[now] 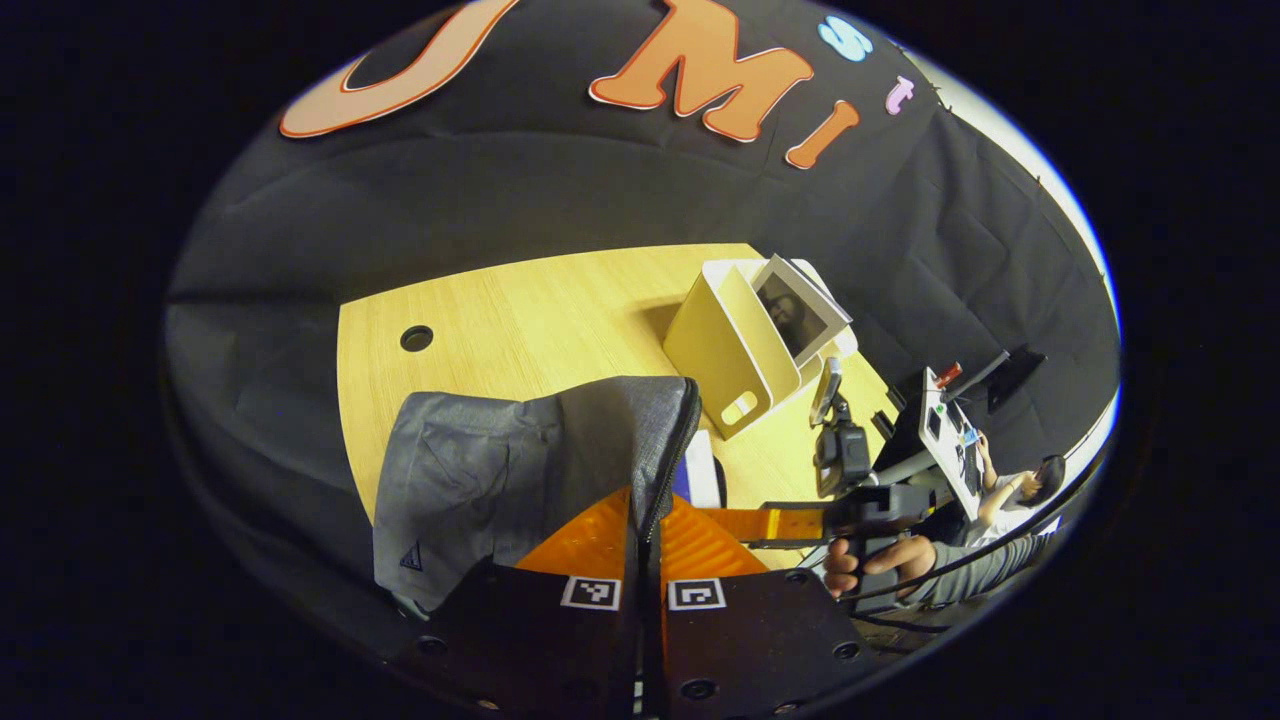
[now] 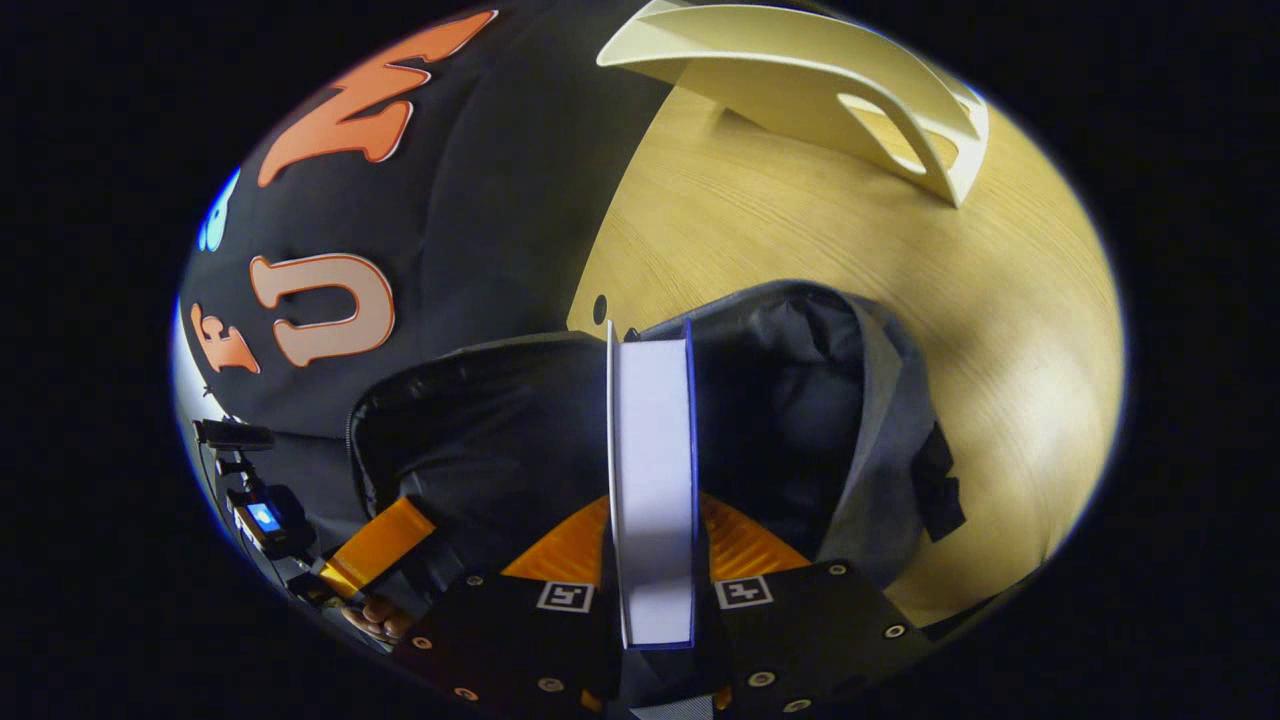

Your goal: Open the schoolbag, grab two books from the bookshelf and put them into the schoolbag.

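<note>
Book over the open schoolbag, flap pinched aside

Jaws of the right gripper are clamped on a white book with blue covers, one finger pressed to each cover, its page edge facing the camera. The book stands on edge above the dark open mouth of the grey schoolbag; whether it touches the lining I cannot tell. Jaws of the left gripper are drawn together on the schoolbag's zipper edge, holding the grey flap up (the zip runs straight up from between the fingers). Just beyond that flap, in the left gripper view, a sliver of the white and blue book shows, with the right gripper and the hand holding it off to the side. The bag lies on the pale wooden counter. Farther back on the counter stands the cream bookshelf, a second book leaning in it. A person sits at a desk beyond the counter.
</note>
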{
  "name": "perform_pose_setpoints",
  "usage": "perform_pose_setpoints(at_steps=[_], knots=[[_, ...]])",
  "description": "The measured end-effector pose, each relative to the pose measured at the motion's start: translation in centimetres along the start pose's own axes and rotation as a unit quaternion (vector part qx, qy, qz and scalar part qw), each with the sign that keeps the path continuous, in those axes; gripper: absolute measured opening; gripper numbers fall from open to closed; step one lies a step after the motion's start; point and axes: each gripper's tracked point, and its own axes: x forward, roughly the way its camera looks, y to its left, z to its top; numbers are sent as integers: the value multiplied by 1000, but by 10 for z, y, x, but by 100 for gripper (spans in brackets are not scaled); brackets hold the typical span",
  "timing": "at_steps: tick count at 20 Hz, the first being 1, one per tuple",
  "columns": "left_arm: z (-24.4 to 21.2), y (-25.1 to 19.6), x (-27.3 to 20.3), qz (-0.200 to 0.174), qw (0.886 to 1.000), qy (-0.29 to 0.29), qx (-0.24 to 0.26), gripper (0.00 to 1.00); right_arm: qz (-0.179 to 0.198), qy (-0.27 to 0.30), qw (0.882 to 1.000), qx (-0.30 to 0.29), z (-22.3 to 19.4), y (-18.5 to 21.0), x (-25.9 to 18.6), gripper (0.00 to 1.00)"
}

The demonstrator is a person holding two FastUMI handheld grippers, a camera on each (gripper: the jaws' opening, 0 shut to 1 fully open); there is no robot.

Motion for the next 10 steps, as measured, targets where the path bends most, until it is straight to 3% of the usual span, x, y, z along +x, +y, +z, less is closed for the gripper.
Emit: perform_pose_setpoints(at_steps=[3, 5, 6, 8, 10], knots=[[1, 5, 0, 9, 1000, -5, -13, 4, -17, 35, 999, -8, -9, -1, 6, 35], [-1, 7, -1, 17, 1000, -6, -18, 4, -59, 47, 996, -44, -7, -15, -4, 42], [-1, 6, -2, 18, 1000, -6, -21, 4, -67, 57, 994, -58, -6, -18, -11, 56], [-1, 5, 0, 22, 1000, -6, -22, 4, -84, 67, 991, -84, -4, -20, -27, 75], [0, 6, 2, 29, 999, -6, -24, 4, -105, 68, 985, -116, 3, -27, -44, 88]])
